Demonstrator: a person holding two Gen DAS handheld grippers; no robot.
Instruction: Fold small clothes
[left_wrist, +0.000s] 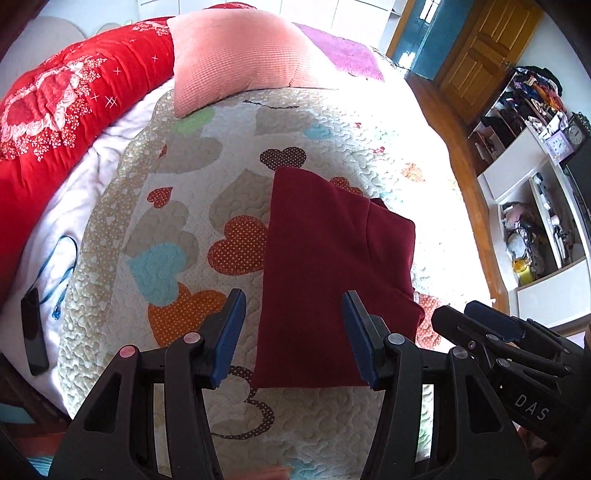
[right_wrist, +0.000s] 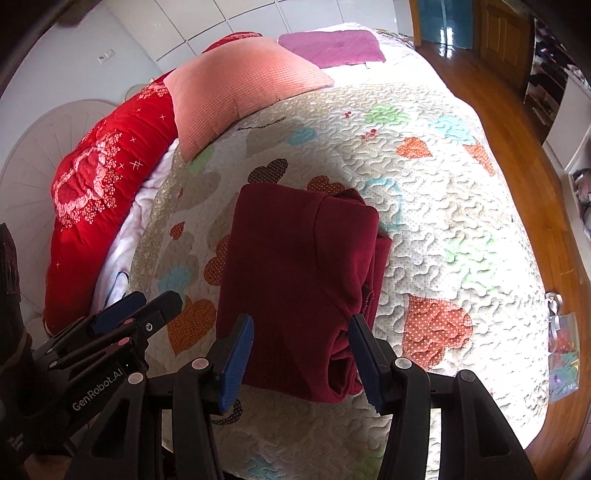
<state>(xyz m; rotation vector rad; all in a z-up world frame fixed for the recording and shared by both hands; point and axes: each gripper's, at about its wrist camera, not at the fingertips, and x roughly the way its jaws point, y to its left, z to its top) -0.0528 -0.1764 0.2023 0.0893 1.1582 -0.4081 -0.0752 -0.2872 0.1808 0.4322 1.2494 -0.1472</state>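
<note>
On the heart-patterned quilt (right_wrist: 443, 206), a folded maroon garment (right_wrist: 295, 280) is lying at 12 o'clock of the left gripper (left_wrist: 293, 332) and right gripper (right_wrist: 301, 360), both spread, holding nothing.

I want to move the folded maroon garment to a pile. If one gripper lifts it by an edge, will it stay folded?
Probably not. The maroon garment looks like soft, floppy knit, so it would likely droop. Its stacked layers at the right side lie loose and could slide open. It seems light; supporting it from both sides looks safer.
</note>
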